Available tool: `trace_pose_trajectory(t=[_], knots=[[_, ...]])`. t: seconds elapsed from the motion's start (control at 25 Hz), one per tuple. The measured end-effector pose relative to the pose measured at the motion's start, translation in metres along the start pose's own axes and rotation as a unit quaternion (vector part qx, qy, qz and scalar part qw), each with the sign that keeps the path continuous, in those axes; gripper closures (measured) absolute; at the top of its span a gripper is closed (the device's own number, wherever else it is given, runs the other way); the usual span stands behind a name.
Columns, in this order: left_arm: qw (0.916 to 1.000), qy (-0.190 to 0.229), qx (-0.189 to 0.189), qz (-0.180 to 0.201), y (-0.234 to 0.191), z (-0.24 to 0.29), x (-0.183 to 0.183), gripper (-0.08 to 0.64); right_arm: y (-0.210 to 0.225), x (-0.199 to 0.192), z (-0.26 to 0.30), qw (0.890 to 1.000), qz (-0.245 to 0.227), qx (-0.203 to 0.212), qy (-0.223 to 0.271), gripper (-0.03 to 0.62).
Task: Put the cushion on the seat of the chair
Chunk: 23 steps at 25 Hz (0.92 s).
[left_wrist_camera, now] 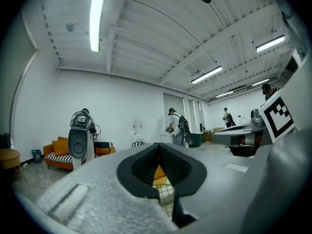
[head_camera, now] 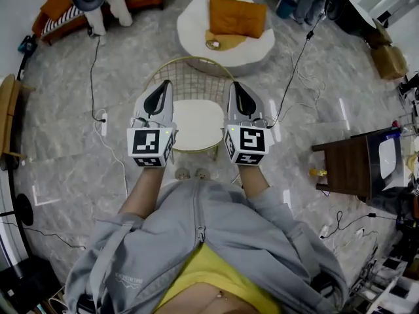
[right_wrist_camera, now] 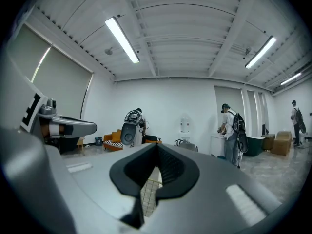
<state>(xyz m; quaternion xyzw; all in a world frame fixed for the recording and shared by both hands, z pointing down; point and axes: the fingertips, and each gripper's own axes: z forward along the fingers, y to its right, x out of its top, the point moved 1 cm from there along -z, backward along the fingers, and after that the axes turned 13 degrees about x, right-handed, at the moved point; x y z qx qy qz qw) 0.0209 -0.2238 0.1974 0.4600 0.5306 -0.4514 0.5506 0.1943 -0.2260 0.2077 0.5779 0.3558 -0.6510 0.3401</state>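
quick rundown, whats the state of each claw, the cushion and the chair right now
left claw: shut, empty, pointing level
right claw: shut, empty, pointing level
cushion: lying on the white pouf beyond the chair, not held
chair: upright, seat bare

White pouf (head_camera: 191, 30), striped sofa (head_camera: 60, 18), dark side table (head_camera: 346, 169)

An orange square cushion (head_camera: 237, 16) lies tilted on a round white pouf (head_camera: 256, 50), just beyond the chair (head_camera: 196, 126). The chair stands upright on the marble floor, its gold wire back curved, its white seat bare.
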Motion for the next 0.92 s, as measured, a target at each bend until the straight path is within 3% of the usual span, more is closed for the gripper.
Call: trace_pose_trajectory(t=[0.92], knots=[[0.9998, 0.019, 0.001, 0.000, 0.016, -0.023, 0.012, 0.554, -0.006, 0.013, -0.028, 1.000, -0.007, 0.010, 0.021, 0.594]])
